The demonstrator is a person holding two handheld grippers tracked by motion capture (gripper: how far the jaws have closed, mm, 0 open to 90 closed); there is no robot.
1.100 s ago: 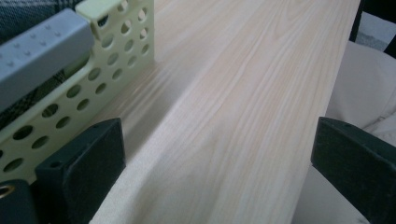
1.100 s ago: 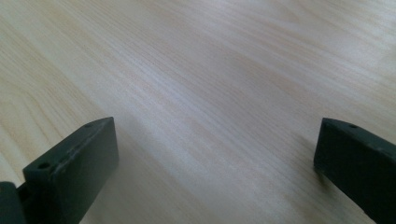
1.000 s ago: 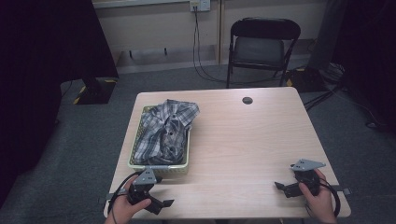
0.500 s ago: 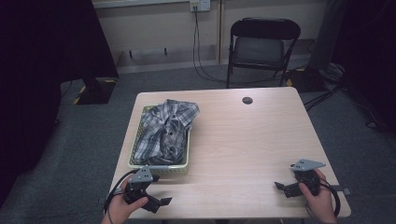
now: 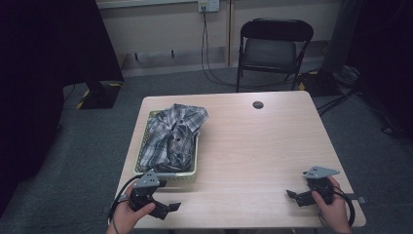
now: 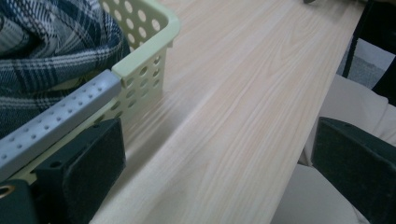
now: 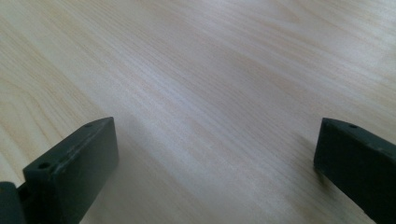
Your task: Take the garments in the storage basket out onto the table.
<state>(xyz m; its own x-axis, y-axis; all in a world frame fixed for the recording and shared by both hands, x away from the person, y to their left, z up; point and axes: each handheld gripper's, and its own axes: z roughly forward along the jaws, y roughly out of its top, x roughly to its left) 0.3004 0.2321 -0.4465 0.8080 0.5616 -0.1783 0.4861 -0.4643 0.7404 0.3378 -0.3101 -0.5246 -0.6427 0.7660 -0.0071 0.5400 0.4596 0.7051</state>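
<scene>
the wooden table [image 5: 253, 146] carries a pale green perforated basket [image 5: 191, 171] along its left side, and a crumpled plaid shirt [image 5: 176, 134] sits heaped inside it, its collar end spilling over the far rim. a small dark round thing [image 5: 258, 105] lies near the far edge, well apart from everything; it is too small to say what it is. the left gripper [image 5: 164, 208] rests at the near left corner just beside the basket's near end, jaws spread wide, and in the left gripper view one jaw sits right by the basket's corner [image 6: 140, 70] with the plaid cloth above it. the right gripper [image 5: 297, 195] lies at the near right, well apart from the shirt, jaws likewise wide apart over bare wood. nothing is held. the likely risk is that a reach from this low angle catches the basket wall with the cloth, so the light basket lifts or slides along; a pinch on one loose fold could also drag the shirt out lopsided.
</scene>
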